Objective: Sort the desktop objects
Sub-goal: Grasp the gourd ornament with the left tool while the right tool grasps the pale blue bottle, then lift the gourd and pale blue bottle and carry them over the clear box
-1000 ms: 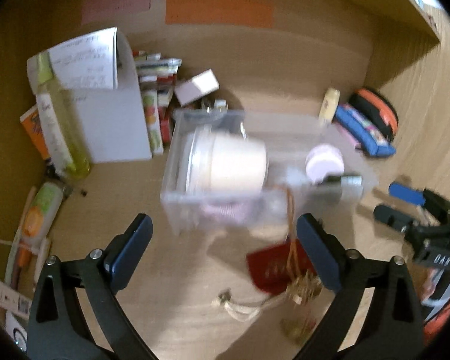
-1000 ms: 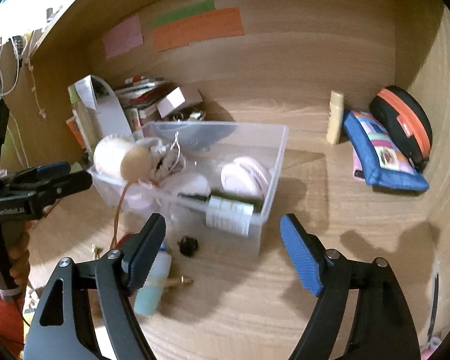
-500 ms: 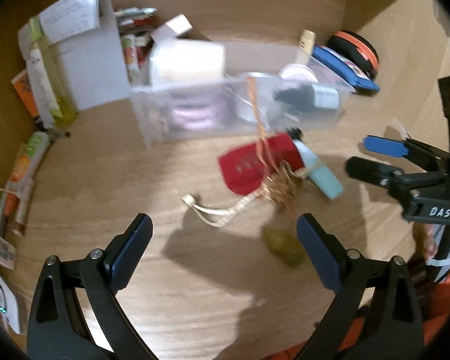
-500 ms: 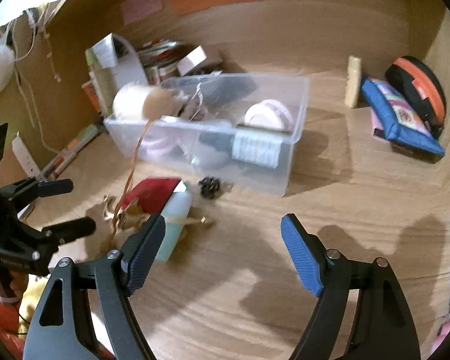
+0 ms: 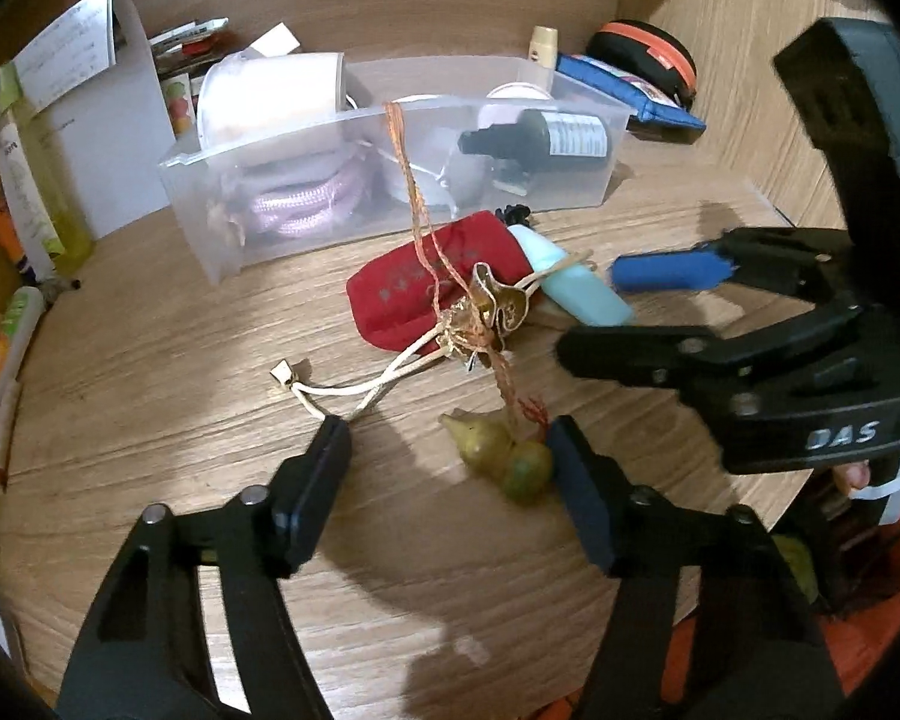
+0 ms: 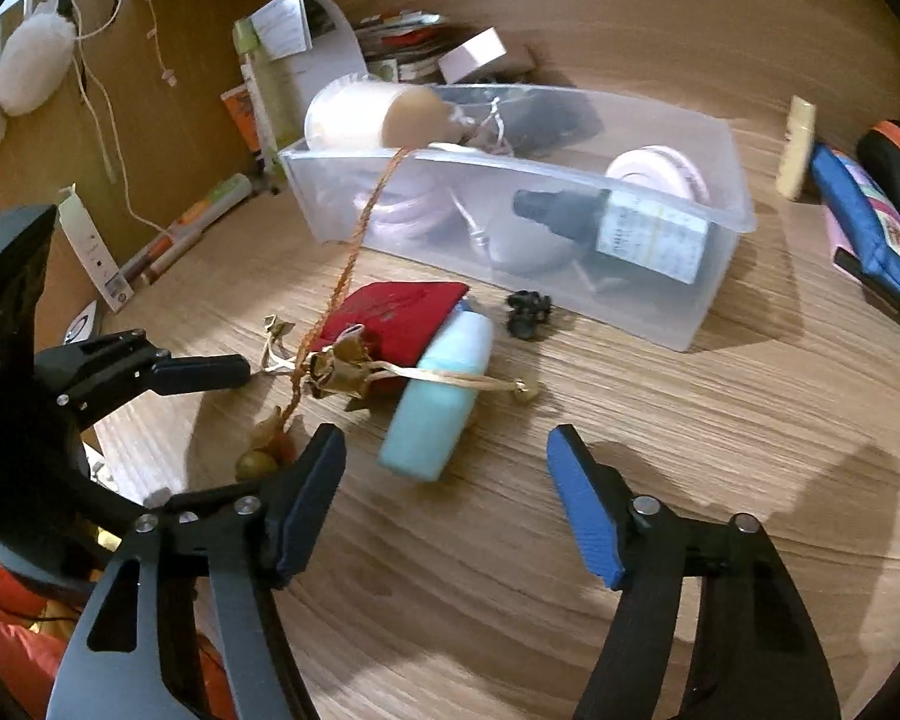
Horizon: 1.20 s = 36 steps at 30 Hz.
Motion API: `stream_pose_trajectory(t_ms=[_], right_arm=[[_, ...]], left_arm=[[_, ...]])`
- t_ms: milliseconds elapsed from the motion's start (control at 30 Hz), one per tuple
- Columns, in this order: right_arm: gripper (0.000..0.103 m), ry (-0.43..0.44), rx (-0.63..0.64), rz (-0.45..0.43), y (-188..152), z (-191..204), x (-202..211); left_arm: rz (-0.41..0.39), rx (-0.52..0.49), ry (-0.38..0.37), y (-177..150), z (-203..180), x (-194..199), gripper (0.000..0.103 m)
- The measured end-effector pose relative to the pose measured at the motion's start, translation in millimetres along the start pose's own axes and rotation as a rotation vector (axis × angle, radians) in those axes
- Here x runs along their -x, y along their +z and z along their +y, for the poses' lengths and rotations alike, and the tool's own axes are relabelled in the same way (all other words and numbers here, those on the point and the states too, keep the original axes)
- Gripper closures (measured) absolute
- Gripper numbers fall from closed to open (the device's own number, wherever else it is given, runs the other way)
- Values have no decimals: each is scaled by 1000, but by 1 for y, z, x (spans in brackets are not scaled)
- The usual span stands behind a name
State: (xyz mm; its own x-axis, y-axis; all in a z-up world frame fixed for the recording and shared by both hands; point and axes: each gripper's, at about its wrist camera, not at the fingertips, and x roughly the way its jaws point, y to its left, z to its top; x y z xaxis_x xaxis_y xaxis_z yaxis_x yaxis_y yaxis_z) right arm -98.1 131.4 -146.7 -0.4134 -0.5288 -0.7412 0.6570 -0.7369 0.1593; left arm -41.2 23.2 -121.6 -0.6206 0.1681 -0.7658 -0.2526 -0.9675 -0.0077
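The olive gourd charm (image 5: 504, 456) lies near the worktop's (image 5: 150, 396) front edge, its orange cord (image 5: 411, 180) trailing into the clear bin (image 5: 210, 180). The left claw (image 5: 447, 450) is closing, nothing gripped yet, charm between its jaws; centre it first. The right claw (image 6: 444, 462) is closing, empty, near the teal bottle (image 6: 438, 402).

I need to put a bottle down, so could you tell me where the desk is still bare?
Bare wood lies right of the clear bin, toward the blue pouch, and near both cameras. Crowded: the red pouch, teal bottle and cords before the bin.
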Motion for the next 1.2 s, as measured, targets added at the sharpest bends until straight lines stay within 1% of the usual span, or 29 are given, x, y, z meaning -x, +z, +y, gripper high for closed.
stream_pose_trajectory(t_ms=[33, 67, 133, 167, 233, 367, 433, 500, 700, 867, 967, 1033, 1200], right_arm=[[46, 5, 3, 7, 1, 2, -3], [47, 5, 4, 14, 2, 3, -6], [52, -10, 15, 13, 5, 7, -9], [53, -4, 15, 17, 7, 9, -10], [61, -12, 17, 11, 9, 11, -11], [71, -25, 21, 3, 8, 9, -11], [77, -20, 12, 1, 7, 7, -10], [80, -10, 0, -1, 7, 3, -8], [81, -34, -13, -23, 1, -4, 3], [81, -50, -42, -41, -6, -14, 16], [82, -58, -64, -67, -8, -22, 28], [83, -64, -74, -89, -7, -27, 36], [84, -74, -79, -133, -2, -36, 53]], left_arm=[[-9, -1, 3, 0, 0, 1, 48], [-15, 3, 7, 0, 1, 2, 57], [-24, 9, 15, -1, 3, 3, 65], [-27, 16, 17, -1, 4, 3, 65], [-38, 32, 23, -2, 8, 4, 65], [-57, 56, 33, -2, 15, 7, 65], [-74, 74, 35, -1, 20, 13, 65], [-92, 92, 36, 2, 25, 19, 65], [-162, 141, 34, 15, 40, 42, 65], [-211, 156, 15, 31, 47, 55, 65], [-240, 163, -4, 44, 50, 62, 65], [-261, 160, -13, 54, 50, 67, 65], [-302, 130, -16, 74, 44, 73, 65]])
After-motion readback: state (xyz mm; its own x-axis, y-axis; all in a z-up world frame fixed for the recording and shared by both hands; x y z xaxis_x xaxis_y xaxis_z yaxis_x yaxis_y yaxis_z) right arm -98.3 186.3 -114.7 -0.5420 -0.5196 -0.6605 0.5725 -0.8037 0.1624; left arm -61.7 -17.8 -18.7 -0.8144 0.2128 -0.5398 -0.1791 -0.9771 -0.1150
